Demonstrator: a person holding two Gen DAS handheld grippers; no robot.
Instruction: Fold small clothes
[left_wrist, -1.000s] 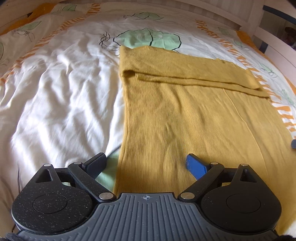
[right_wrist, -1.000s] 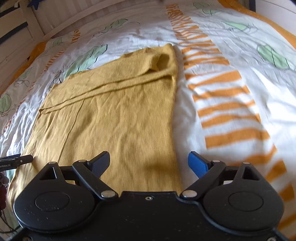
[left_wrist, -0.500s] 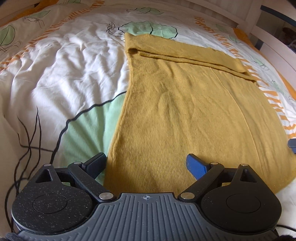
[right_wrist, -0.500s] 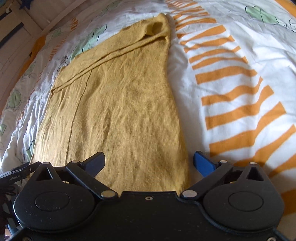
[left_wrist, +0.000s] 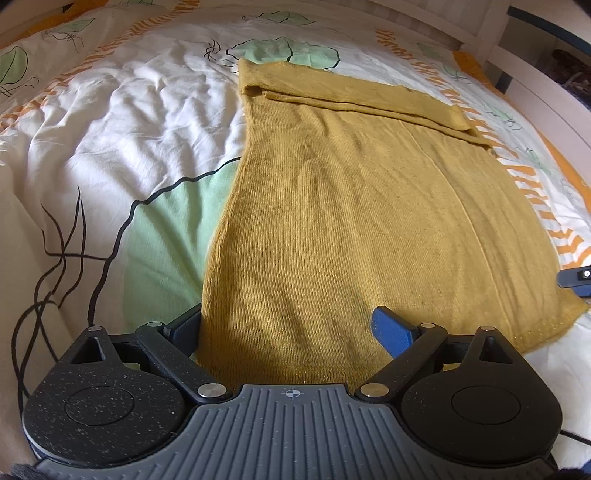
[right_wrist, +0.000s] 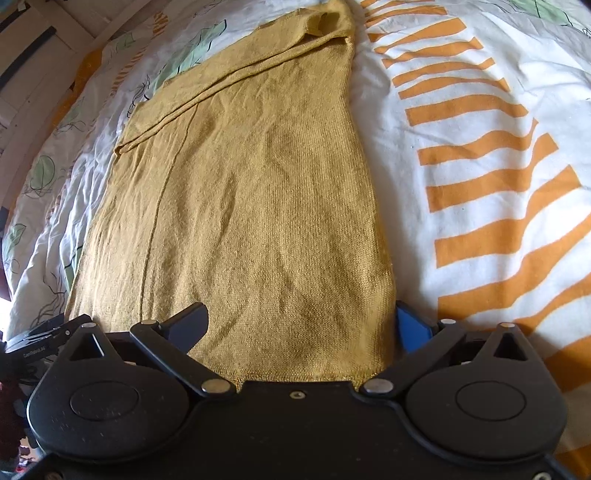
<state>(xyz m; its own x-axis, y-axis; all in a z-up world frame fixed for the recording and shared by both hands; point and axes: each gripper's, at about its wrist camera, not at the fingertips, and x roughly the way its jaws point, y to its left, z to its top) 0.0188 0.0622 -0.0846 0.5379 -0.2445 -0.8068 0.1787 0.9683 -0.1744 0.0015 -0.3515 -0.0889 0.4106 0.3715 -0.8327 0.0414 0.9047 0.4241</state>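
Note:
A mustard-yellow knit garment (left_wrist: 354, 206) lies flat on the bed, with a folded band along its far end; it also shows in the right wrist view (right_wrist: 258, 192). My left gripper (left_wrist: 291, 328) is open and straddles the garment's near left corner, low over the hem. My right gripper (right_wrist: 301, 325) is open and straddles the near right corner, its jaws on either side of the cloth edge. A tip of the right gripper (left_wrist: 576, 278) shows at the right edge of the left wrist view. Part of the left gripper (right_wrist: 44, 336) shows at the lower left of the right wrist view.
The bedspread (left_wrist: 122, 122) is white with green leaves and orange stripes (right_wrist: 480, 147), and rumpled. A pale wooden bed frame (left_wrist: 532, 77) runs along the far right side. A rail (right_wrist: 48, 51) shows at the far left.
Both grippers have drawn back along the garment toward its near hem and come lower. Both stay open.

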